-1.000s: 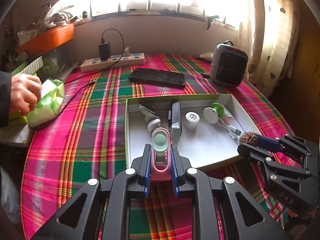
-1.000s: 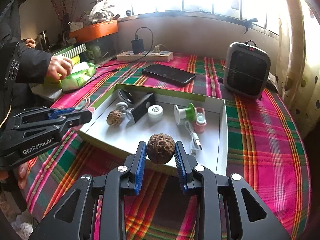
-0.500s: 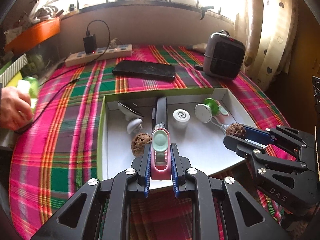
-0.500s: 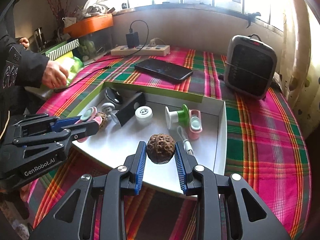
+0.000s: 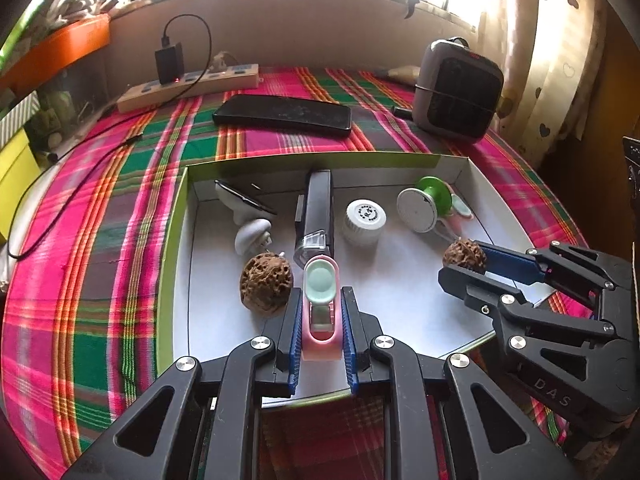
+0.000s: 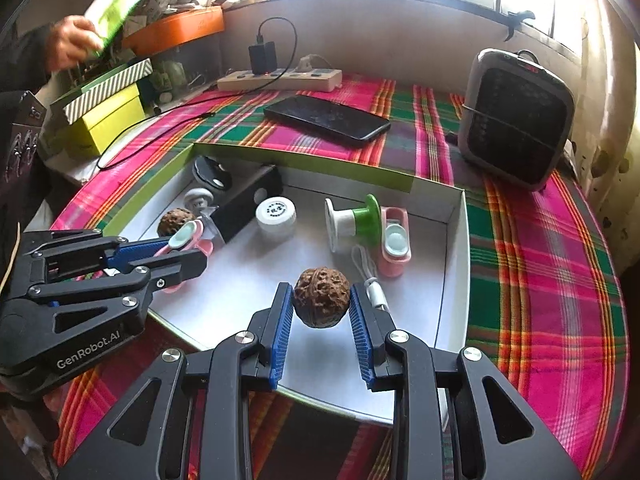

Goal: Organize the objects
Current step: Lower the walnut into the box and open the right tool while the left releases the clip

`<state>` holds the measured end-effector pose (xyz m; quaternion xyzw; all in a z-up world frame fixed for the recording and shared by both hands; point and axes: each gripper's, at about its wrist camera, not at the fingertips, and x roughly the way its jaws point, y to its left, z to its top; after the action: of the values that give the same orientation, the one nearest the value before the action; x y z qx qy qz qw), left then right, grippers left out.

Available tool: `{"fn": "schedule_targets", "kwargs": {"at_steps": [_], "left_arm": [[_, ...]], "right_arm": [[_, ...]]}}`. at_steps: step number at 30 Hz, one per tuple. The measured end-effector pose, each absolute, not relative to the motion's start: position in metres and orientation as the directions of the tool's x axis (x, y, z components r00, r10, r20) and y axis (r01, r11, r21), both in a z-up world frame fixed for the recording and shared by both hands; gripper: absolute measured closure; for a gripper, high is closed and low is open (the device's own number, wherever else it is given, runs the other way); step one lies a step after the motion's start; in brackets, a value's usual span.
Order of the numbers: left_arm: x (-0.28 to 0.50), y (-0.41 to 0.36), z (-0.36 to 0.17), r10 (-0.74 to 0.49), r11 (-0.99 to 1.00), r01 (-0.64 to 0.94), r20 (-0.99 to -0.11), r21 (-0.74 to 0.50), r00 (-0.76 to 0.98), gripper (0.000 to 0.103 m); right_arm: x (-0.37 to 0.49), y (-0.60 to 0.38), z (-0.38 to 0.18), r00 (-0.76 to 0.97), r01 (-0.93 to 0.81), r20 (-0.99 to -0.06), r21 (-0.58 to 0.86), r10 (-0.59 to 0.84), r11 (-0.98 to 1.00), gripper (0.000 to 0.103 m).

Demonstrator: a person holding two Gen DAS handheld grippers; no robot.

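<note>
- Both grippers have advanced from the near edge to hang over the white tray, each carrying its load lower and closer to the floor of it
- Left gripper pinches a pink clip-shaped case, just beside a loose walnut lying in the tray
- Right gripper is clamped on a second walnut, above the tray's bare middle, near a matching pink case
- A bystander's hand has lifted a green packet off the side boxes
- Judgement: both items look ready to set down; neither is released yet
</note>
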<state>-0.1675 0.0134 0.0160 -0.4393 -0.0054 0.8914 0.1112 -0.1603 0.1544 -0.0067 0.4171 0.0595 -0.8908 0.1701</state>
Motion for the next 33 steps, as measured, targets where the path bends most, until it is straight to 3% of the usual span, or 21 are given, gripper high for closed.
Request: {"fn": "schedule_targets", "kwargs": {"at_steps": [19,32,33], "left_arm": [[-0.1761,0.0169,0.0129,0.196,-0.976,-0.195,-0.791,-0.099,-0.579,0.086],[-0.1763,0.0201,0.0125,0.2,-0.974,-0.202,-0.792,-0.099,-0.576,0.077],[-0.1761,0.0197,0.0125,0.201,-0.974,-0.201,-0.792,-0.101,-0.576,0.077]], "right_arm": [[-0.1677,0.1525,-0.0091,-0.58,0.351,-0.78,0.021,-0.235,-0.936,0.073],[-0.1679,0.1494,-0.0093,-0.57,0.344,-0.793,0.01,-0.217,-0.939,0.072],[-0.1679,0.1494,-0.0091,-0.57,0.344,-0.793,0.01,-0.217,-0.939,0.069]]}}
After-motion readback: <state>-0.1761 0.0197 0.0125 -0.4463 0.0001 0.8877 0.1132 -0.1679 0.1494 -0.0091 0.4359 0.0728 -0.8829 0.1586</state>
